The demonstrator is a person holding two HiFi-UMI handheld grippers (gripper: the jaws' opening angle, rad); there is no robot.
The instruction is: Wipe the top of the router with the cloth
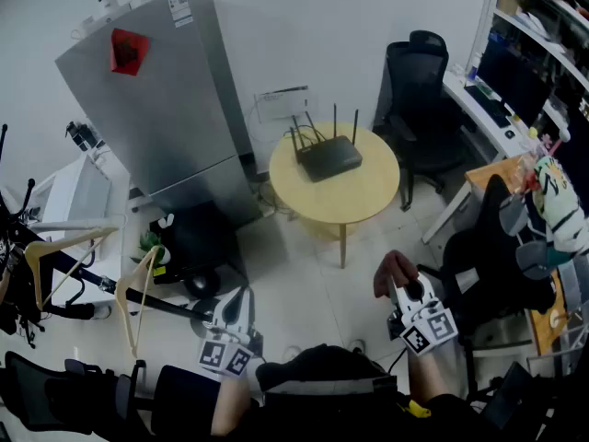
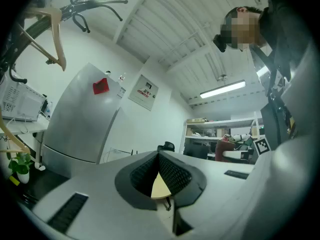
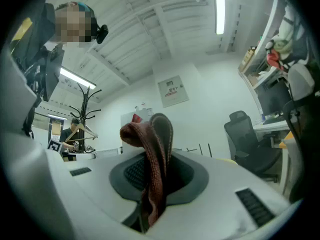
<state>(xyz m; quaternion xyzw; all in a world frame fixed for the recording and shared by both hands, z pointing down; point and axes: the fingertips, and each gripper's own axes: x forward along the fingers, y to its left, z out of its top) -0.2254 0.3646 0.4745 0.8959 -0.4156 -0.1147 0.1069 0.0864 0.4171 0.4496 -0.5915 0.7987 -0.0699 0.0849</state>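
The router (image 1: 329, 157) is a flat black box with four thin antennas standing up from its back edge. It sits alone near the far side of a round, pale yellow worktop (image 1: 368, 196) on slim legs, well ahead of both your grippers.

The cloth (image 3: 152, 154) is one piece of reddish-brown knit, ribbed and soft. It is folded into a loop that rises above the jaws of your right gripper (image 3: 156, 174). Those jaws are closed tight on it, with the dark ribbed pads pinching its lower folds.

Your left gripper (image 2: 159, 176) has its jaws drawn together at the tips and grips nothing. Only a thin wedge of the yellow top shows through between the pads.

Left of the worktop stands one tall grey metal fridge (image 1: 166, 109) with a red tag on its door. Two black office chairs are in sight, one (image 1: 419, 90) behind the worktop and one (image 1: 497, 247) close on your right. Two bare wooden hangers (image 1: 55, 247) hang from a dark rack at your left. The floor (image 1: 294, 274) is pale and smooth, and the wall is white.
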